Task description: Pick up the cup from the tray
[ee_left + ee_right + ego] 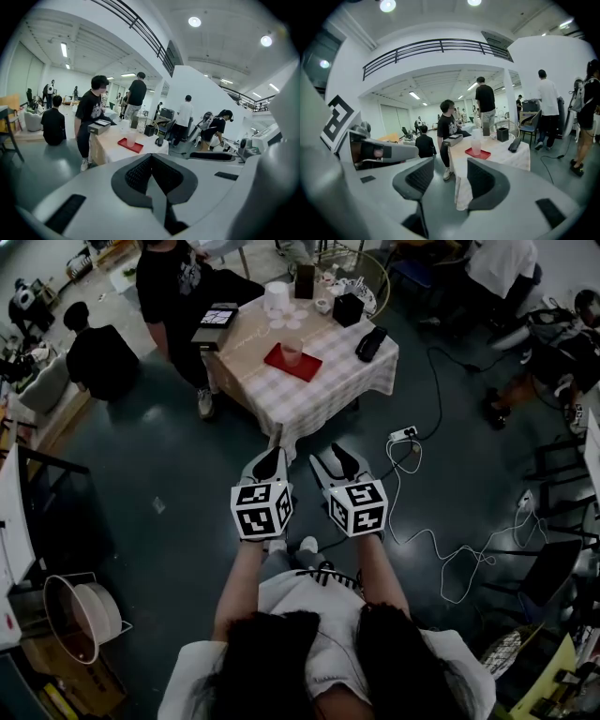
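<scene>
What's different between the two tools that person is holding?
The left tool's jaws are closed together; the right tool's stand apart. The table sits left of the left tool's aim, but straight beyond the right tool's gap. Both are empty, short of the table.

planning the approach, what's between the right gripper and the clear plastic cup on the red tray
Head view: just bare dark floor, then checked tablecloth up to the red tray under the clear cup.

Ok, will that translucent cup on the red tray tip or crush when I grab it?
The translucent cup looks thin-walled, so probably light and easily crushed. It stands upright, taller than wide, on the flat red tray, so a sideways nudge may tip it.
</scene>
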